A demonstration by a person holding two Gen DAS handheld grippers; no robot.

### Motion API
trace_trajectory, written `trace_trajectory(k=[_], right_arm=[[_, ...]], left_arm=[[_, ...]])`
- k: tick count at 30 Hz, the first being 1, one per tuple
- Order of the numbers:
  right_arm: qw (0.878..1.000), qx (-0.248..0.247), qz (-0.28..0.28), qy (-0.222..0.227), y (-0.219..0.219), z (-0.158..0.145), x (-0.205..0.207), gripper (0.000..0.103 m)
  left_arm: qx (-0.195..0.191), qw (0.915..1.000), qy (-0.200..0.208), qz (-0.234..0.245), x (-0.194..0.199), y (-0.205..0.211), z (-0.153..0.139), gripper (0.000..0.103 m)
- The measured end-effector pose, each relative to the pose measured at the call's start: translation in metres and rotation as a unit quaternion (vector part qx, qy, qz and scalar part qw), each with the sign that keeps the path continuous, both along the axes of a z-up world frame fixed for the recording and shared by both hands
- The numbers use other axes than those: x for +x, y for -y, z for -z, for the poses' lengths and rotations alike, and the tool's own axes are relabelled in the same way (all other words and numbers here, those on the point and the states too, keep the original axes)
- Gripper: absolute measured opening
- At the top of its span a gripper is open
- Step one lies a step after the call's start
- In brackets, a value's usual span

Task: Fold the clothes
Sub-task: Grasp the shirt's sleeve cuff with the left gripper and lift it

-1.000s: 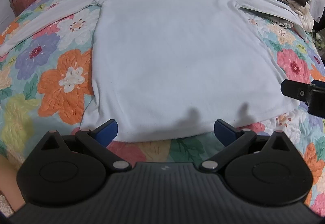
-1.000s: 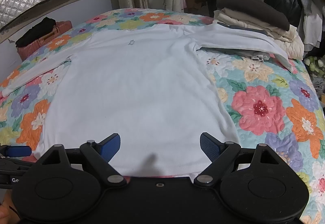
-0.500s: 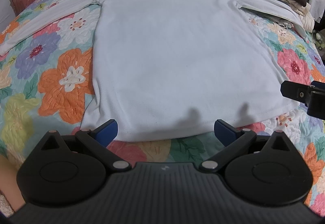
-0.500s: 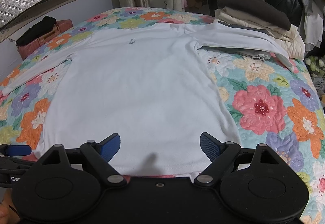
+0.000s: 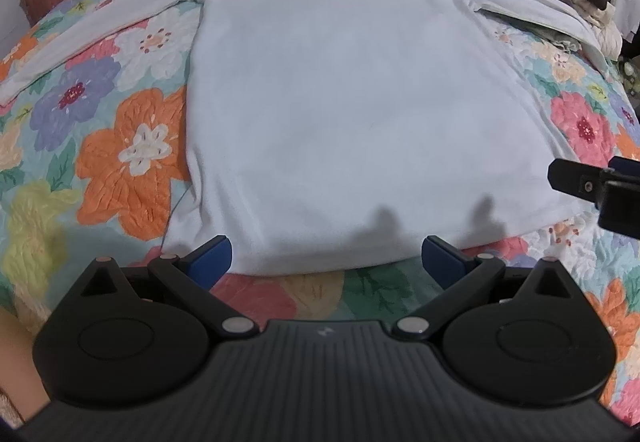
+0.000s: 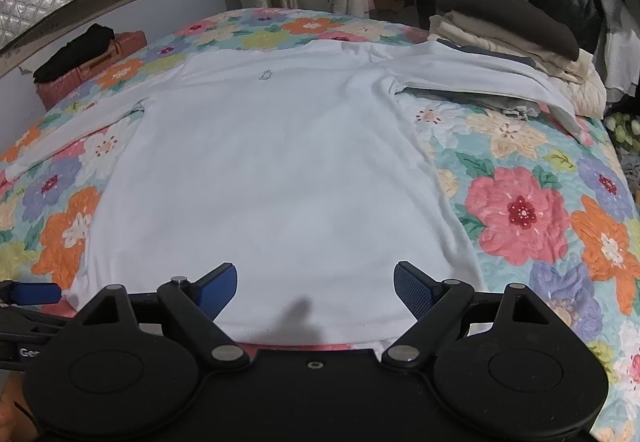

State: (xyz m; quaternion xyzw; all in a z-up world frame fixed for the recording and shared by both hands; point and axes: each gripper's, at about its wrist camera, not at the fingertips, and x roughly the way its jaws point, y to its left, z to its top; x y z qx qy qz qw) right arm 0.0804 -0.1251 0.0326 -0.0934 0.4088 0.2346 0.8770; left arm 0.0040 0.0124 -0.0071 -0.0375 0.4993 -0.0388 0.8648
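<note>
the left hand-held gripper [image 5: 326, 256] and right hand-held gripper [image 6: 315, 284] are hovering released over the hem of the white shirt [image 5: 360, 101] lying flat on the bed [image 5: 120, 161], seemingly preparing the first fold, which needs gripping that hem.

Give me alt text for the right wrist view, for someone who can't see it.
A white long-sleeved shirt lies spread flat on a floral quilt, sleeves out to both sides. The right gripper is open above the near hem, holding nothing. Folded clothes are stacked at the far right corner.
</note>
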Motion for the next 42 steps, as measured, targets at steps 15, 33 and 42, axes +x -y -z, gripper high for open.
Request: trace_trajectory(k=[15,33,42], right_arm=[[0.957,0.022,-0.267,0.108,-0.127,-0.071,0.023,0.087],[0.867,-0.170,-0.451,0.127,-0.377,-0.069,0.061,0.059],[0.863,-0.094,-0.492,0.071,-0.477,0.003,0.055,0.052]], left_arm=[[0.011,0.9920,0.077,-0.099,0.063,-0.117,-0.055,0.103],[-0.109,0.9220,0.132,-0.347,0.165,-0.297,0.025,0.100],[-0.221,0.8802,0.084,-0.412,0.175,-0.350,0.087,0.058]])
